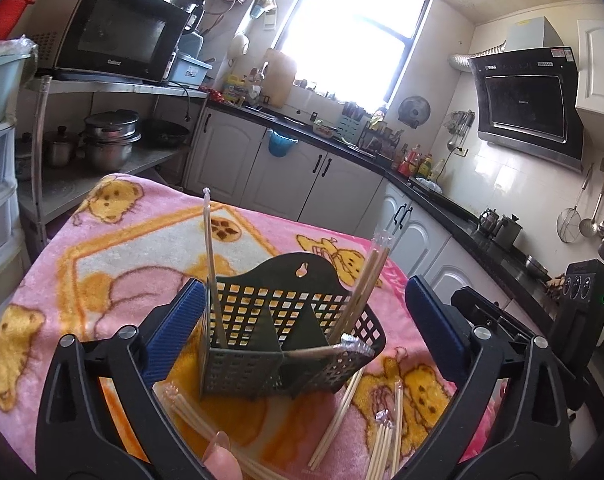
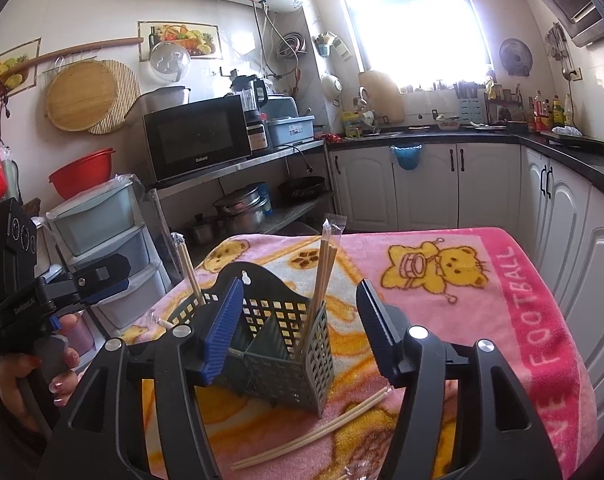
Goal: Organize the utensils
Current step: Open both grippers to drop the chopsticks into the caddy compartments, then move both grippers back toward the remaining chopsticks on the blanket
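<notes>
On the bench: a pink bear-print blanket (image 2: 482, 280) covers the top; the dark perforated utensil caddy (image 1: 285, 344) stands upright on it.
Task's things: wrapped chopstick pairs. One pair (image 1: 213, 268) stands in the caddy's left compartment, another (image 1: 362, 292) leans in the right one, and a third (image 1: 326, 350) lies across the caddy's front rim, not dropped in.
Still loose: a chopstick pair (image 2: 314, 432) lies on the blanket in front of the caddy; more bundles (image 1: 386, 436) lie near the left gripper.
Left gripper (image 1: 302, 308): jaws spread wide and holding nothing, with the caddy between its fingers.
Right gripper (image 2: 297, 320): likewise wide apart and empty, its left finger close in front of the caddy.
Risk: the caddy looks light, so a finger nudging its wall could probably tip or slide it and spill the upright pairs.
Risk: the pair across the rim may slip off if the caddy is jostled.
Risk: the slick wrappers and the soft nap could make a flat pair hard to pinch.
In the way: the standing pairs lean over the openings, crowding any lowering path.
Around: a microwave (image 2: 197, 136) and pots on the shelving behind, well apart.
</notes>
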Available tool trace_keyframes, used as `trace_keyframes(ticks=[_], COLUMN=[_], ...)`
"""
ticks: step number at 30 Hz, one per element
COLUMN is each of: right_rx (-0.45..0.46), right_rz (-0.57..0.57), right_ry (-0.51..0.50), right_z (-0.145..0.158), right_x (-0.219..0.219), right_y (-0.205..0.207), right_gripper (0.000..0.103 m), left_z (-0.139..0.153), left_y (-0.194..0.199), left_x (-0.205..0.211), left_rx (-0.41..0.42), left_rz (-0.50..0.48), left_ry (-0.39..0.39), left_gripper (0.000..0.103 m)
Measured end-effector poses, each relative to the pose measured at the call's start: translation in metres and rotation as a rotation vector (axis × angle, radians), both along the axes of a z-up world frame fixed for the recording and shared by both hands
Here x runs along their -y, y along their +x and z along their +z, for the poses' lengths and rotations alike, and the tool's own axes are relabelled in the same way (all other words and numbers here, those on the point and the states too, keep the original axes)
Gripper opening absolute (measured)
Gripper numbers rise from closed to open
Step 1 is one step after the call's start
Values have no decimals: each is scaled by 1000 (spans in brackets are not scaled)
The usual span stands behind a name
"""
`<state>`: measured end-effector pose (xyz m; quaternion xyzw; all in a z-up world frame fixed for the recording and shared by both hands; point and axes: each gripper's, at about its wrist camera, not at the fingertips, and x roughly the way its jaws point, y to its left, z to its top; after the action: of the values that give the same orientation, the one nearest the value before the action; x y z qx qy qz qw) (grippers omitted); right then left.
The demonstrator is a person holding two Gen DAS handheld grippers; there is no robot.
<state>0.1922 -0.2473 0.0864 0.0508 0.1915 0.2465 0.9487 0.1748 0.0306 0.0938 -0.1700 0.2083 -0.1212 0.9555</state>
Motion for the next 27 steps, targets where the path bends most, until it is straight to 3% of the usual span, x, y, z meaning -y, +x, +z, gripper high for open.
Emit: trace_keyframes(ticks=[16,27], right_rx=[-33,-88], right_rz=[-1,28], right_ry=[-53,-108], right_z=[-17,-35], right_x=[4,-1], right_y=[-20,-27], right_gripper=[70,71], left_z=[-20,-43], left_y=[-15,-19], left_x=[2,-4], left_rx=[-56,-117], left_rz=[15,26], left_ry=[10,5], left_gripper=[92,92])
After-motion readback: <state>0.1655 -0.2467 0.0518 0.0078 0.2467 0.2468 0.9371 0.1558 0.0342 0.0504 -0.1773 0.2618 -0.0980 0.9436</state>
